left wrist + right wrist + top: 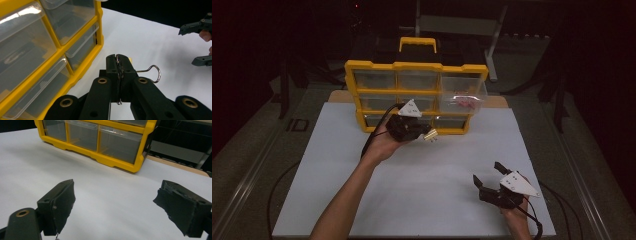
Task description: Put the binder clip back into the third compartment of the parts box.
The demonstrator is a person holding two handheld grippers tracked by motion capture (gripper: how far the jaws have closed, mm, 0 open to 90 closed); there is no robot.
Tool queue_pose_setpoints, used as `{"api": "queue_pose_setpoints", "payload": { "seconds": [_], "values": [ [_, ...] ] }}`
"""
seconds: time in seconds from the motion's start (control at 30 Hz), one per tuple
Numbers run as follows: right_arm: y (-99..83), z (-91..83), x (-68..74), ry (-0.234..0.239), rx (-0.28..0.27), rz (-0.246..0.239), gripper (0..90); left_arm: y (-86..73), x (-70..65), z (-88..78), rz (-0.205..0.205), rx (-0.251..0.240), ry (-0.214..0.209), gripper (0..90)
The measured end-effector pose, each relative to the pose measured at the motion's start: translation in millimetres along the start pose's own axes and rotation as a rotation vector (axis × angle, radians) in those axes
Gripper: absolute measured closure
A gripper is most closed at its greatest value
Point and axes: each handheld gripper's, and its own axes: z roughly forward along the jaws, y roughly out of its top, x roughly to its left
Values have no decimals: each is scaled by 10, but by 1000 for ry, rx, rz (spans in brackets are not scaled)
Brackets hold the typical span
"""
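Observation:
My left gripper (426, 134) (119, 61) hovers just in front of the yellow drawer cabinet (414, 95) (75, 75). It is shut on a thin metal wire hook (153, 73), whose looped end sticks out to the right of the jaws. The cabinet's top right clear drawer (463, 95) is pulled out and holds small reddish pieces. My right gripper (487, 172) (115, 207) is open with nothing between its pads, low over the white table near the front right. Its two fingers also appear in the left gripper view, where that right gripper (187, 46) stands at the far right.
The white tabletop (427, 180) spreads between the two hands. The cabinet (100, 142) has a yellow carry handle (417, 44) at the back. Cables trail off both grippers over the table's front edge. Dark surroundings and a metal stand lie behind.

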Motion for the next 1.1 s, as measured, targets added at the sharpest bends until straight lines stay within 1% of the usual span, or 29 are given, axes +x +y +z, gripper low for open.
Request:
{"api": "queue_pose_setpoints", "payload": {
  "seconds": [0.57,0.8,1.1],
  "values": [
    [0,-2,-2,-3,0,1,132,118,26,-127,7,-26,11,893],
    [0,-3,-5,-4,0,1,132,191,36,-184,9,-43,16,892],
    [1,-4,-4,-4,-1,3,132,275,47,-252,21,-52,20,892]
  ]
}}
